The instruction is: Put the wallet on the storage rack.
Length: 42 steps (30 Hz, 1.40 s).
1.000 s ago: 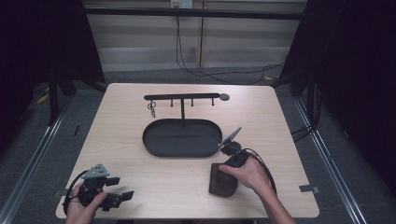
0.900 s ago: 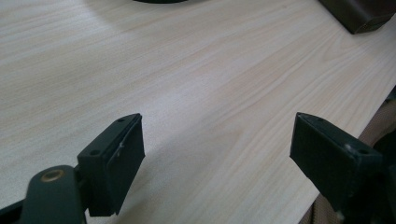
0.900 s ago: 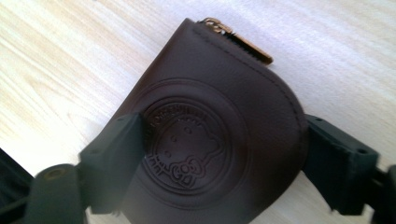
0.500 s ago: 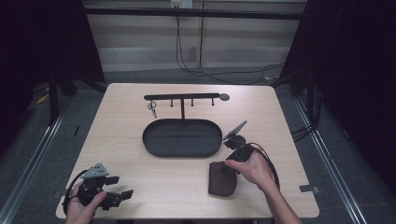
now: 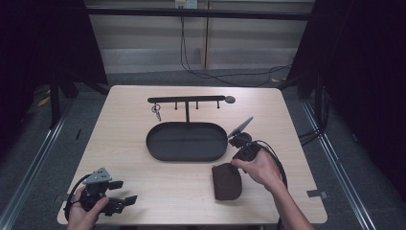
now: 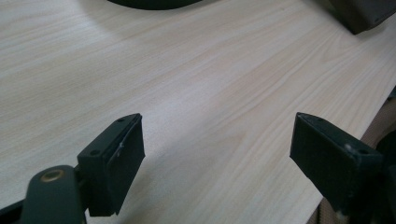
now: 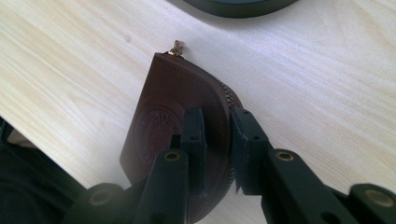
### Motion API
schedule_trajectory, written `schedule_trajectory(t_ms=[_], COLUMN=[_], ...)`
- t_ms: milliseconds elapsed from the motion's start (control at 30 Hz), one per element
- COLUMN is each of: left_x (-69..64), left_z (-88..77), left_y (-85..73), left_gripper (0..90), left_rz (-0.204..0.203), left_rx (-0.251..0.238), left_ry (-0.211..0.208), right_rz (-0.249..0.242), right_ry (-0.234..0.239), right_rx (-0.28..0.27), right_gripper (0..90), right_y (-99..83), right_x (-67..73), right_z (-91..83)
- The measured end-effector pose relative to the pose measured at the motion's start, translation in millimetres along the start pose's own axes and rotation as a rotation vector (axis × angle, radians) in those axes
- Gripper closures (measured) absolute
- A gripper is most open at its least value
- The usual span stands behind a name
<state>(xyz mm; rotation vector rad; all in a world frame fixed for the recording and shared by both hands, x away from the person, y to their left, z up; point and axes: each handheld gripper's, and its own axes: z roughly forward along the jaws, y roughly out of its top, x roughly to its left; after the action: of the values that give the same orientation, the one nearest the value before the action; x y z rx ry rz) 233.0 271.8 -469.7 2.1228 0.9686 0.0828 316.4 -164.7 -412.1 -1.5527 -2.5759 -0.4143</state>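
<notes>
Two jaws of the right claw (image 7: 215,128) have just been closing and now pinch the brown pouch (image 7: 177,121) by its zipped edge, tilting it off the table (image 5: 143,191); a lift looks next. Just beyond it, the oval tray (image 5: 158,148) lies empty. Far off, the left claw (image 6: 217,149) rests spread.
</notes>
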Motion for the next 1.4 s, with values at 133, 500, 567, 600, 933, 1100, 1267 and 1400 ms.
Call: schedule_trajectory(t_ms=[133,500,567,600,933,1100,1267,1400], left_x=[-0.7,-1.6,-1.5,-1.5,0.4,1.3,1.1,3.3], left_z=[-0.1,-0.4,-0.3,-0.3,-1.6,-1.7,-1.3,-2.1], left_y=[-0.2,-0.1,-0.1,-0.1,1.1,1.1,0.9,1.1], left_gripper=[17.7,18.0,18.0,18.0,18.0,18.0,17.9,18.0], left_rz=[0.004,0.005,0.003,0.004,-0.001,-0.008,-0.011,-0.025], left_rx=[-0.001,0.0,-0.001,-0.001,-0.012,-0.011,-0.012,-0.022], left_ry=[0.001,-0.013,-0.014,-0.015,-0.017,-0.018,-0.02,-0.018], right_rz=[-0.001,-0.008,-0.01,-0.009,-0.013,-0.013,-0.005,0.001], right_ry=[0.019,-0.051,-0.062,-0.073,-0.104,-0.122,-0.122,-0.12], right_rx=[-0.012,0.001,0.011,0.014,0.014,0.001,0.002,0.0], right_gripper=[80.7,82.9,83.1,83.2,83.8,83.9,84.0,84.0], right_y=[2.0,5.5,6.1,6.5,15.1,21.0,25.3,28.8], right_x=[0.7,1.8,1.7,2.0,-3.6,-3.1,-3.7,-6.1], right_z=[-7.3,-22.2,-25.2,-26.8,-44.3,-53.7,-57.5,-59.4])
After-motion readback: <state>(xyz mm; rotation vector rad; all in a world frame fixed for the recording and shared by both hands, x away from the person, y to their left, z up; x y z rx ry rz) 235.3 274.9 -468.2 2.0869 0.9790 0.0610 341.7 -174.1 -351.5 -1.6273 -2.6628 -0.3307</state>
